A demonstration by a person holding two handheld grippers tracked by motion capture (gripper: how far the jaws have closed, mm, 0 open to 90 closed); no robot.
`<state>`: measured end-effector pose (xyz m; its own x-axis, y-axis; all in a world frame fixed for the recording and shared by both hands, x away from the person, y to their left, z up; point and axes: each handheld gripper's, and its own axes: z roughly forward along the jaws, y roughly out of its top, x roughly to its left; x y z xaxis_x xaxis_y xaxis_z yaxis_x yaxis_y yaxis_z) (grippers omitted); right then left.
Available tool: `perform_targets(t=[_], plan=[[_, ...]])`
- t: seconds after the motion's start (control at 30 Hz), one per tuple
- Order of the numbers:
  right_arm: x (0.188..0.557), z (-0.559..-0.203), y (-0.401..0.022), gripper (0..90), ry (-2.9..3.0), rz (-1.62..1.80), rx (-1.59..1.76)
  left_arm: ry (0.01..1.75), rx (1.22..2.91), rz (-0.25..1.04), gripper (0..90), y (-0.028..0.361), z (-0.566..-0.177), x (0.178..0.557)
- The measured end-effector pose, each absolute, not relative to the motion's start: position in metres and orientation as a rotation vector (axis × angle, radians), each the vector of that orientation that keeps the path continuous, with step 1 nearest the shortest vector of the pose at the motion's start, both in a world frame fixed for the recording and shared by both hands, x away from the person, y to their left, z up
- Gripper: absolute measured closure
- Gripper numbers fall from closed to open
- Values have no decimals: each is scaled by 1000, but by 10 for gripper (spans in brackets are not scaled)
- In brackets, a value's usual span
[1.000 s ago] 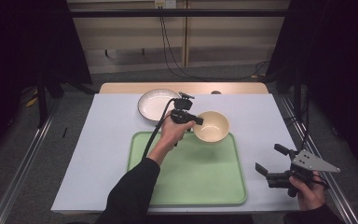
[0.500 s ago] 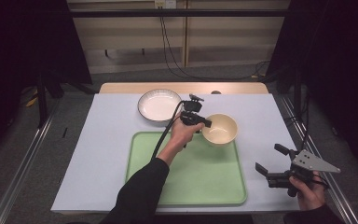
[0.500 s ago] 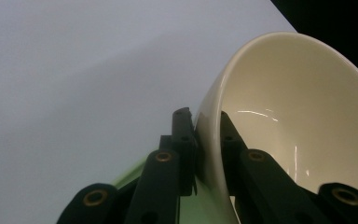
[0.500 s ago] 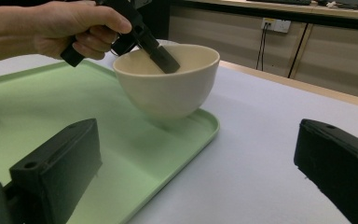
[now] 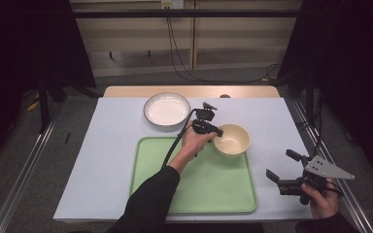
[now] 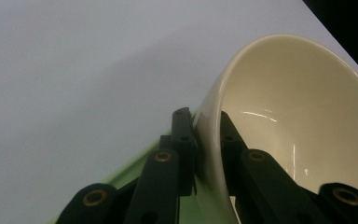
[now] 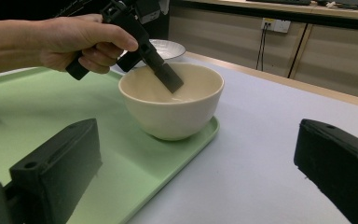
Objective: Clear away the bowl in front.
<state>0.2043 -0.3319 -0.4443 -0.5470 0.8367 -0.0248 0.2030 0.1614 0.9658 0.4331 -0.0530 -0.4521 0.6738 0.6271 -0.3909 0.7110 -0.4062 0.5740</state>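
between the left gripper's (image 5: 212, 130) pressed jaws sat the cream bowl's (image 5: 231, 140) rim; since a second before, the bowl had travelled to the green tray's (image 5: 194, 194) far corner, apparently being set down.

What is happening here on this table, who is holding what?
A person works with a tool in each hand. The left tool is shut on the rim of a cream bowl, one jaw inside and one outside, and the bowl sits at the far right corner of the green tray. The right tool hangs open beside the tray, holding nothing. A white plate lies behind the tray.
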Motion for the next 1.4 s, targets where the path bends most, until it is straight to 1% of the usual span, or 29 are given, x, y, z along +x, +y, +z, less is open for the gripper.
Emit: perform_targets(t=[0.07,0.2,0.3,0.47,0.67,0.77,0.87,0.93,0.97,1.0,1.03,1.07,1.1,1.2,1.37,1.4], plan=[[204,-444,-332,4,1863,1411,984,1011,2170,-152,824,-53,-453,433],[204,-444,-332,4,1863,1410,985,1014,2155,-155,819,-54,-454,433],[204,-444,-332,4,1864,1411,983,1021,2149,-124,820,-56,-453,431],[204,-444,-332,4,1864,1411,984,1028,2137,-137,815,-55,-454,432],[204,-444,-332,4,1866,1411,987,1028,2121,-155,794,-54,-456,431],[204,-444,-332,4,1866,1410,983,992,2131,-144,790,-53,-455,432],[204,-444,-332,4,1866,1411,981,974,2123,-132,763,-53,-455,431],[204,-444,-333,4,1863,1411,981,979,2115,-124,710,-54,-455,430],[204,-444,-333,4,1863,1411,981,972,2123,-111,710,-54,-455,430],[204,-444,-332,4,1866,1409,984,951,2111,-69,657,-55,-454,428],[204,-444,-332,4,1868,1411,984,942,2096,-58,633,-55,-453,426],[204,-444,-332,4,1868,1411,984,942,2096,-58,614,-55,-453,426],[204,-444,-332,4,1870,1402,987,922,2102,-51,614,-57,-452,424],[204,-444,-332,4,1869,1412,986,901,2120,-29,545,-59,-453,423],[204,-444,-332,4,1869,1415,982,890,2106,33,367,-56,-453,423],[204,-444,-332,4,1869,1414,982,896,2104,46,310,-56,-452,423]])
